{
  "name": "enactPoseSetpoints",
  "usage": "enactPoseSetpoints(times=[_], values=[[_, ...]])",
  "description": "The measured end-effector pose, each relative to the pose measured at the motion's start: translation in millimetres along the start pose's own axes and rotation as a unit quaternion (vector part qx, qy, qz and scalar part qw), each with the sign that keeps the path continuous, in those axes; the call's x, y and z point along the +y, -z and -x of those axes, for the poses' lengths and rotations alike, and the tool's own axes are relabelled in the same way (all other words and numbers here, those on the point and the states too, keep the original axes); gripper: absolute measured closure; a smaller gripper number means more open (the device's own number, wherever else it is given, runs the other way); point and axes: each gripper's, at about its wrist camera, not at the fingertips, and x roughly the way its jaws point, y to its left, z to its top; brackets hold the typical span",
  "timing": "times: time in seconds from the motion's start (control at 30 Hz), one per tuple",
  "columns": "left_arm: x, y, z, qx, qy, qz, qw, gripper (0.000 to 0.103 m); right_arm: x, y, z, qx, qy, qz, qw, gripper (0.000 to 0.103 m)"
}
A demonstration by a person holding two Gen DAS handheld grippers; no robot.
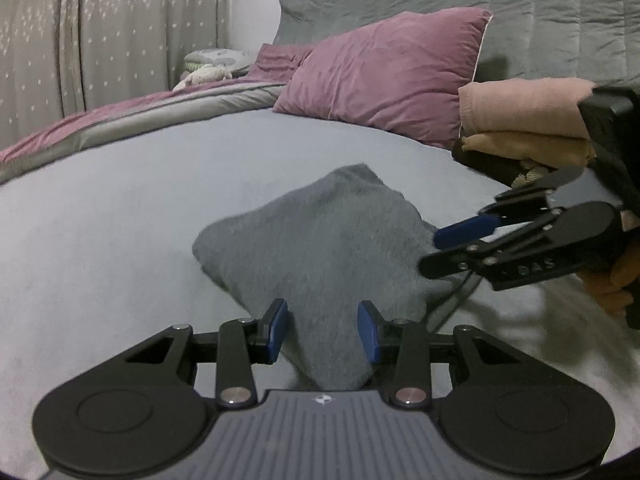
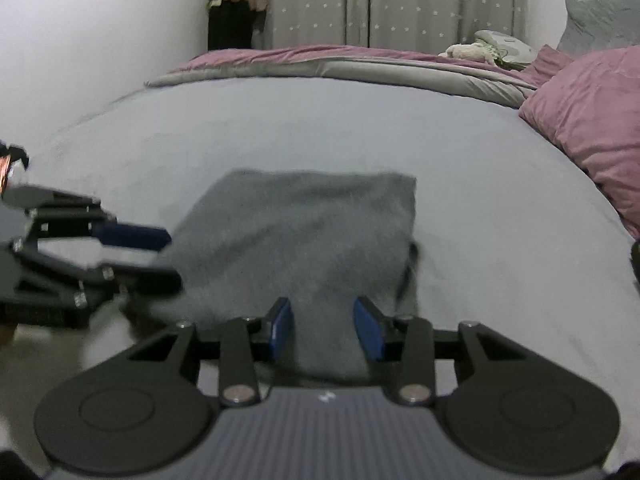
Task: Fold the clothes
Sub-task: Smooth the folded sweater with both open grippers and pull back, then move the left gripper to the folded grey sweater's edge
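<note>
On the bed (image 2: 480, 184) a grey garment (image 2: 304, 232) lay folded square; both grippers, left (image 1: 323, 330) and right (image 2: 323, 327), hung spread beside it, likely releasing or squaring it.

Fuzzy matt grey knit garment (image 1: 316, 248) on smooth pale cloth bedsheet (image 1: 120, 200)

Grey garment (image 1: 316, 248), mauve pillow (image 1: 380, 76)
</note>
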Motion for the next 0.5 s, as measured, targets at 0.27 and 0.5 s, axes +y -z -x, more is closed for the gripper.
enactPoseSetpoints(times=[0.27, 0.5], values=[[6, 11, 9, 0.009, 0.018, 0.004, 0.9998, 0.065, -16, 12, 13, 0.009, 0.006, 0.007, 1.000, 0.062], [17, 15, 14, 0.021, 0.039, 0.035, 0.9984, 0.064, -23, 14, 16, 0.025, 0.016, 0.002, 1.000, 0.059]])
